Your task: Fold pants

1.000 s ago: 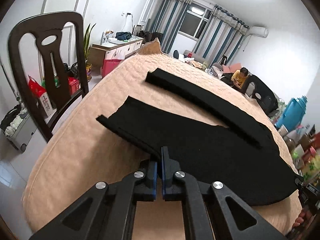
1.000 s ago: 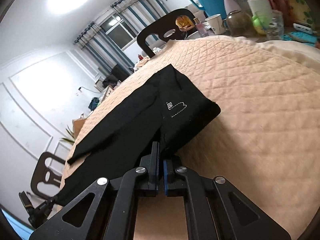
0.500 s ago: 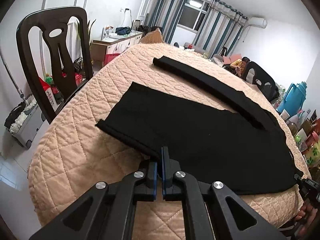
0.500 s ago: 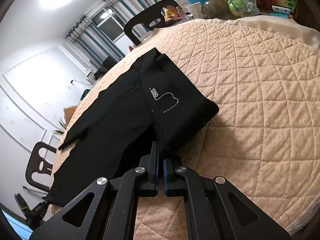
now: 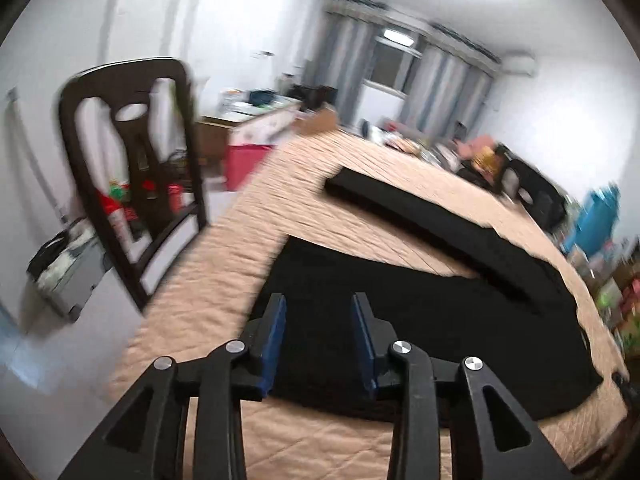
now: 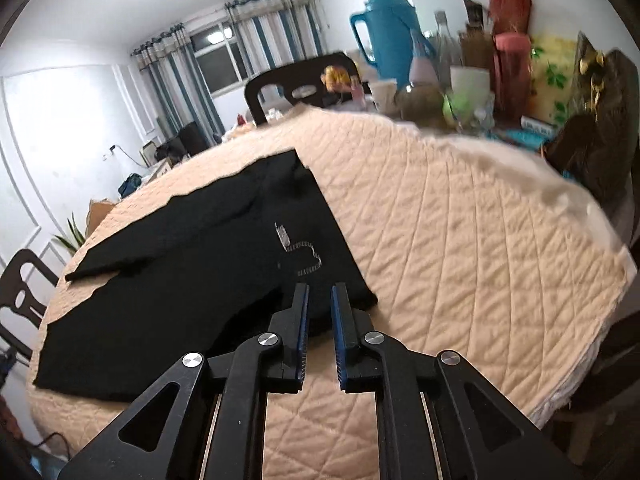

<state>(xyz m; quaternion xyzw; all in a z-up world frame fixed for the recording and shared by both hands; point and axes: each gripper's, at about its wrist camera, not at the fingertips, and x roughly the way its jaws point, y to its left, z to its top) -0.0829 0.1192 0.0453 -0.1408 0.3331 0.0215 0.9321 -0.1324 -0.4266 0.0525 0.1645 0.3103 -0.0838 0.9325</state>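
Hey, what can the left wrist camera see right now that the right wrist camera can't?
Left wrist only: the left gripper, jaws just opened, a tall dark chair and a red bag.
Right wrist only: the right gripper, also just opened, white stitching and a blue thermos.
Both: the black pants on the quilted table cover.

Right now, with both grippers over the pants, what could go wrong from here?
1. Both the left gripper and right gripper have just been opening, fabric no longer pinched; the pants may settle unevenly.
2. One leg lies splayed apart, so the fold may end up crooked.
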